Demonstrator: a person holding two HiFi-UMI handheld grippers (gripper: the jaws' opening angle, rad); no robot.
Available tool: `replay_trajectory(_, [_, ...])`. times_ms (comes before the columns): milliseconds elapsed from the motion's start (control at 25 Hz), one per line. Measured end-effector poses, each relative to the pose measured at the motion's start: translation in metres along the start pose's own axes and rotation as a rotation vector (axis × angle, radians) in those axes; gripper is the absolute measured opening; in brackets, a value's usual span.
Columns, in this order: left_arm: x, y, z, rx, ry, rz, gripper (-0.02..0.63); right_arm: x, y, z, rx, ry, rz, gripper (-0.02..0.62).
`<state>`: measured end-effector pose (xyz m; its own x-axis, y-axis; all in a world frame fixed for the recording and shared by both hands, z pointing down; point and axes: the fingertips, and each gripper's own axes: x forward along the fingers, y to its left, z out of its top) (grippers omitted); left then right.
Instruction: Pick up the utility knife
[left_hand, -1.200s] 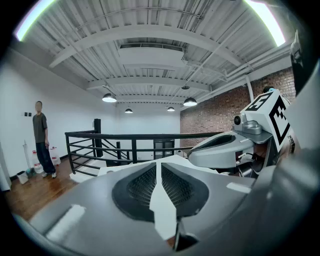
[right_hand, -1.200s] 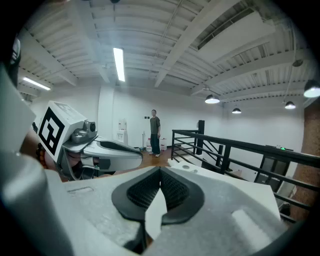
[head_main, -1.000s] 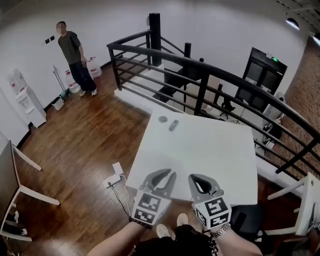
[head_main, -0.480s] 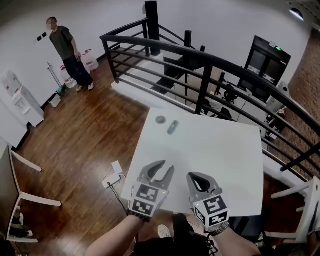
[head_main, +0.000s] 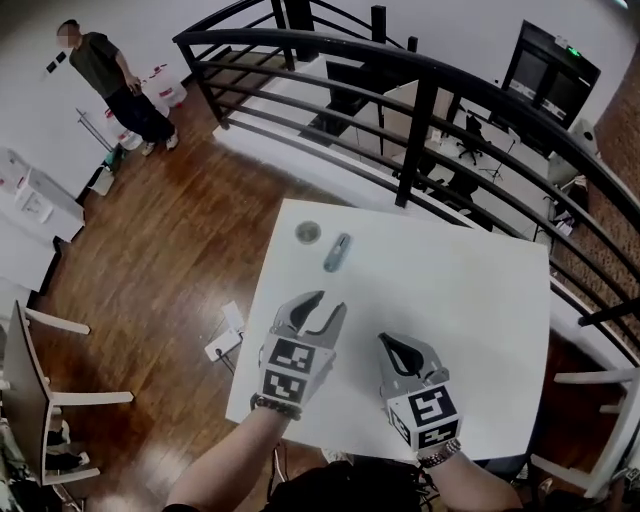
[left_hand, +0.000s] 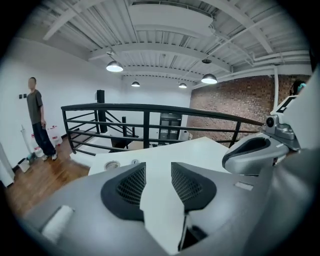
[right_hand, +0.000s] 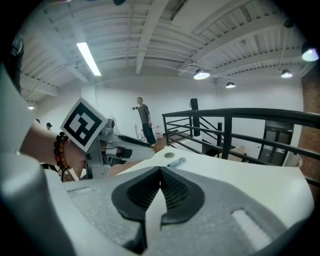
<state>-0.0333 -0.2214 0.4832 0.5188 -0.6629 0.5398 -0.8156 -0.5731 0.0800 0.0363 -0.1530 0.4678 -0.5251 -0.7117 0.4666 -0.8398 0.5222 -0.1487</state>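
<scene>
The utility knife (head_main: 337, 251), slim and grey-blue, lies flat near the far left corner of the white table (head_main: 470, 290). It also shows small in the right gripper view (right_hand: 176, 162) and as a speck in the left gripper view (left_hand: 134, 161). My left gripper (head_main: 328, 305) hovers over the table short of the knife; its jaws are opening, with nothing between them (left_hand: 157, 167). My right gripper (head_main: 384, 341) is beside it to the right, its jaws shut and empty (right_hand: 161, 170).
A small round disc (head_main: 308, 232) lies just left of the knife. A black railing (head_main: 430, 90) runs behind the table's far edge. A person (head_main: 105, 75) stands far off at the left on the wooden floor. A white power strip (head_main: 225, 345) lies by the table's left edge.
Both grippers have moved forward and lower over the table, toward the knife. The left gripper's jaws have gone from shut to apart. The right jaws stay shut.
</scene>
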Motion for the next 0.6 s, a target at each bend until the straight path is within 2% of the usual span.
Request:
replay_trajectory(280, [0.076,0.037,0.006,-0.010,0.051,0.033,0.192,0.046,-0.040,-0.010,0.018,0.037,0.011,-0.008])
replay_trajectory(600, [0.143,0.066,-0.008,0.012,0.133,0.061,0.212,0.081,-0.061,-0.027,0.060,0.070,0.053,-0.008])
